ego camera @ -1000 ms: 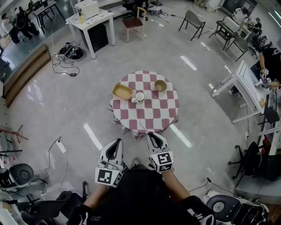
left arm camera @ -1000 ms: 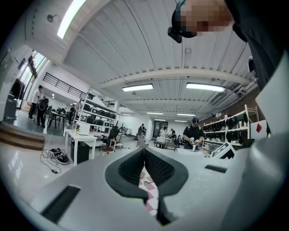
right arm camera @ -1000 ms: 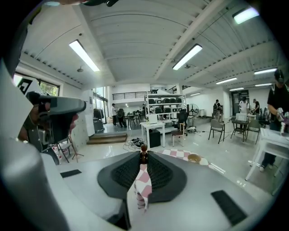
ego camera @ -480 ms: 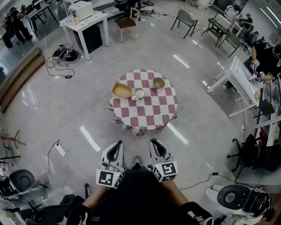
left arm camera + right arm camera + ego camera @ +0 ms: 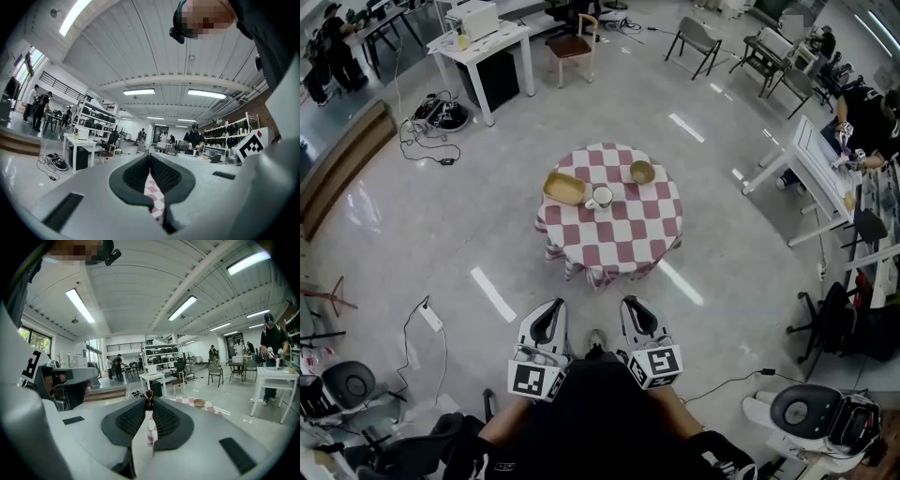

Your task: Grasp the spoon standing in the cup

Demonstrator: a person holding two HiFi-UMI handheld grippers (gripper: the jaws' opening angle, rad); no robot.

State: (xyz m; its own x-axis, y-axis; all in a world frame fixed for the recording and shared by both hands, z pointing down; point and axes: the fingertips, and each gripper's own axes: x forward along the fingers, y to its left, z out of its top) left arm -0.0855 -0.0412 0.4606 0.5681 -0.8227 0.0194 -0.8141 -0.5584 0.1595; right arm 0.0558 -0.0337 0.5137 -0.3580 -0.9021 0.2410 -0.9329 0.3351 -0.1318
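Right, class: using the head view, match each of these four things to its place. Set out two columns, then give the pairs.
Things:
1. white cup
2. oblong yellow dish
3. round wooden bowl
4. wooden chair

Places:
A. on the floor, far beyond the checked table
B. on the table, left of the cup
C. on the table, between the dish and the bowl
D. on the table, right of the cup and further back

Pairs: 1-C; 2-B; 3-D; 4-A
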